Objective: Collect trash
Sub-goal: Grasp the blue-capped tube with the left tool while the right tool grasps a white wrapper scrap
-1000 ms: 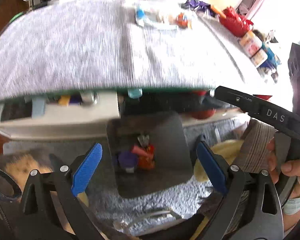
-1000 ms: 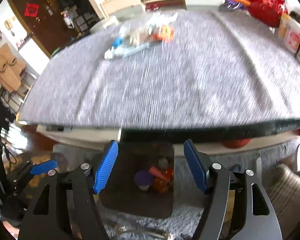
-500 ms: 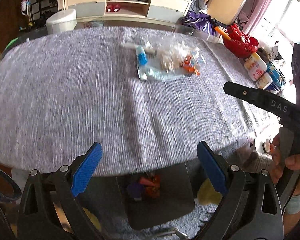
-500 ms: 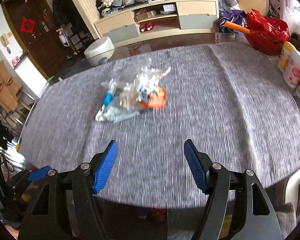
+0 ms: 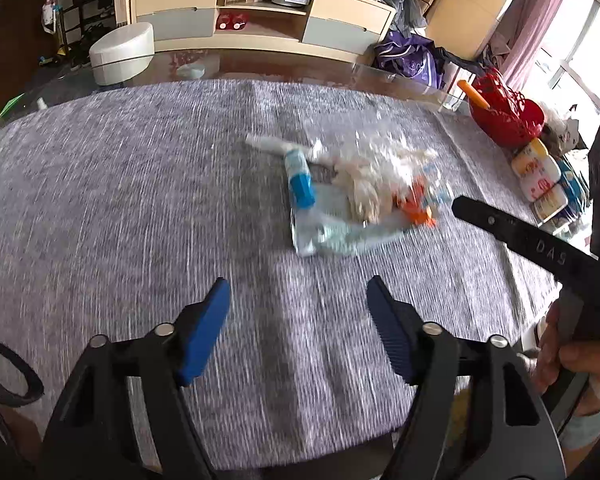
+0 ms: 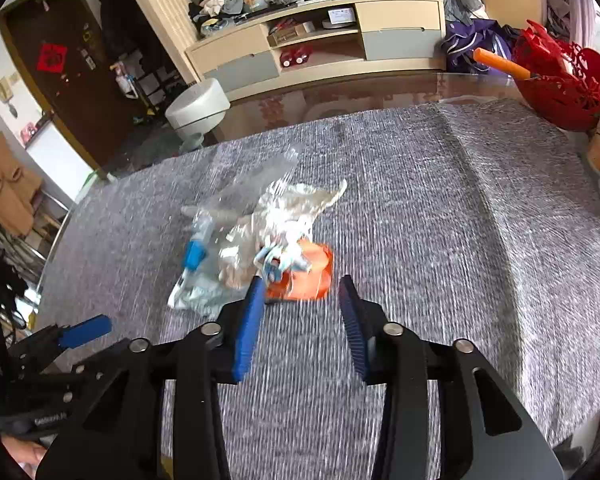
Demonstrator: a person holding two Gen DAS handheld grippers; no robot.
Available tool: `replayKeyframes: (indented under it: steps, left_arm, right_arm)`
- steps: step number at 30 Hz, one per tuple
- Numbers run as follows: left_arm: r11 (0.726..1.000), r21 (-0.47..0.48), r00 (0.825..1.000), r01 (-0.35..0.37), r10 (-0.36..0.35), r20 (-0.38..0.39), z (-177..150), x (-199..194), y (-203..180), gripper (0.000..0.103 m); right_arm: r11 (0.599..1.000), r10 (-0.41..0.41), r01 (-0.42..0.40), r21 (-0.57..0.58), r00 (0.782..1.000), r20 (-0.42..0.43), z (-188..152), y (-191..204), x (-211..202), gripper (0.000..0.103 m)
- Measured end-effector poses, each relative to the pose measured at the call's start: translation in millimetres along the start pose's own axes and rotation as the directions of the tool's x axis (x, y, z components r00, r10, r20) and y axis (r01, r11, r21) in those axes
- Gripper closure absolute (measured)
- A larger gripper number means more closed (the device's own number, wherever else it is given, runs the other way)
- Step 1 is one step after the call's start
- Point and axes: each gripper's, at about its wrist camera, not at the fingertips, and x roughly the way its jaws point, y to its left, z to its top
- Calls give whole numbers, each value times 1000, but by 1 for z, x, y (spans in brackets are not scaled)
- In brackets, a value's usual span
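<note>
Both pairs of blue-padded fingers stood apart and empty, each having just been closing with nothing between the pads. The right gripper [image 6: 302, 302] was the narrower of the two, its fingers [image 6: 250, 320] framing the near edge of an orange wrapper [image 6: 306, 276] without touching it. The left gripper [image 5: 298, 320] was moderately open over bare cloth, well short of the litter.

The trash pile [image 5: 356, 196] lay near the middle of the tabletop [image 5: 100, 200], clear of every edge. It comprised crumpled clear plastic film [image 6: 276, 216], a small bottle with a blue label [image 5: 299, 178], a flat pale-blue pouch [image 5: 332, 236] and the orange wrapper. By appearance all of it was light. The film and pouch were thin, soft and probably slippery, likely to crush and slide under pressure; a pinch on a bunched fold would hold better than one on a flat face. The bottle was the one stiff, rounded piece, best taken across its body. Loose pieces could scatter if the heap were dragged.

The tabletop carried a grey, ribbed woven cloth, matte and slightly creased. At its far right edge stood a red openwork basket [image 6: 560, 80] and cream-coloured bottles [image 5: 538, 172]. A pale wooden cabinet [image 6: 320, 40] stood behind.
</note>
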Motion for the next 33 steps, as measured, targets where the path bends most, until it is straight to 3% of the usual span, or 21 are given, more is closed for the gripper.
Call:
replayKeyframes:
  steps: [5,15,23,33]
  left_arm:
    - [1000,5,1000,17,-17,-1,24,19,-2,54]
    - [999,24,999,23,-22,-26,53,63,-3,65]
    - [999,24,999,30,-29,-24,60,80,0,88]
    - [1000,23,1000,8,-8,-6,50,57,2,88]
  right_arm:
    - [1000,14,-14,0,1000,-6,7,-1,13,70]
    - [999,32,-32,-13,999,-27,14,-3,27,72]
    - [998,51,-52,-34,998,-25,19,0,28,92]
    - [998,45,-45,-43,999,11,16,4,4,95]
